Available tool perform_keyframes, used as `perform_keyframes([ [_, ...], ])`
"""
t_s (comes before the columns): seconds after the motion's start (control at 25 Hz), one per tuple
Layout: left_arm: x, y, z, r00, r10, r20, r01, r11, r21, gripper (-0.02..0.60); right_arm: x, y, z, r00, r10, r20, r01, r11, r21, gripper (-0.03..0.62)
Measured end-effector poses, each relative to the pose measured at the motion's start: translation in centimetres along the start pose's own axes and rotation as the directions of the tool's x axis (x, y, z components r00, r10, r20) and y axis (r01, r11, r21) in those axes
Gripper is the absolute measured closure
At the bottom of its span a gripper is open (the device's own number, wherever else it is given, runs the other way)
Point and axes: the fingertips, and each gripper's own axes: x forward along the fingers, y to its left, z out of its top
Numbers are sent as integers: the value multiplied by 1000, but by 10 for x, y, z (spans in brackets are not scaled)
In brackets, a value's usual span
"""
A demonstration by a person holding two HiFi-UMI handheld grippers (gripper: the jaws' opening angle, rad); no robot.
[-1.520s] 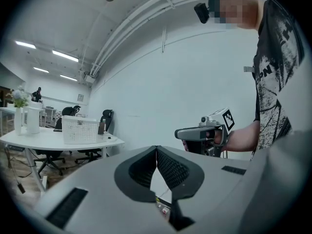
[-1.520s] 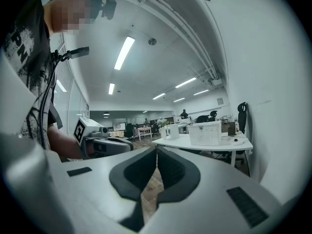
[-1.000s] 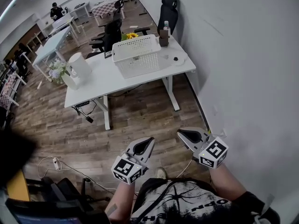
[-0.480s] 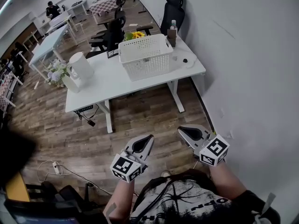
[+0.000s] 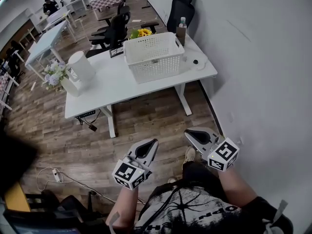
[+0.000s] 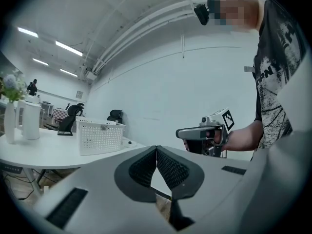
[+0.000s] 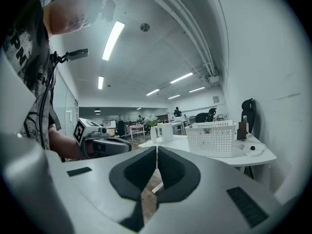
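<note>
Left gripper (image 5: 154, 142) and right gripper (image 5: 187, 132) stay closed and empty at six o'clock, above the wooden floor (image 5: 146, 122). At twelve o'clock, well apart, the table (image 5: 109, 89) and its basket (image 5: 155, 57) have drawn nearer as the person steps closer.

Black T-shirt (image 5: 190, 209), white print, perhaps lettering; grey left claw (image 5: 154, 142) and right claw (image 5: 187, 133), black-padded, bearing square-marked cubes (image 5: 127, 173).

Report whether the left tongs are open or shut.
Shut. In the left gripper view, the left tongs have their two dark pads meeting at the tips, and nothing is gripped between them.
</note>
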Motion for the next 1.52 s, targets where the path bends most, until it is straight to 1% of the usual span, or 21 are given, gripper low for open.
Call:
perform_keyframes([
  [0.28,21,38,-2,999,33,-10,-34,999,-26,571,33,-35,-2,999,27,-17,-27,1000,11,571],
  [0.48,49,79,4,997,77,-20,-78,996,-33,571,73,-73,2,996,85,-22,-85,996,8,571],
  [0.76,96,151,29,989,148,-10,-148,989,-28,571,137,-137,27,984,179,-13,-179,984,-16,571],
  [0.92,121,188,40,983,185,-7,-185,982,-30,571,169,-173,43,976,217,-6,-217,976,-33,571],
  [1.12,147,225,53,974,227,1,-227,974,-22,571,196,-208,53,967,255,-5,-255,966,-39,571],
  [1.24,160,242,62,968,252,4,-252,968,-9,571,209,-223,56,961,277,-2,-277,960,-33,571],
  [1.52,170,271,69,954,299,2,-299,954,-10,571,234,-240,64,942,335,2,-334,942,-36,571],
])
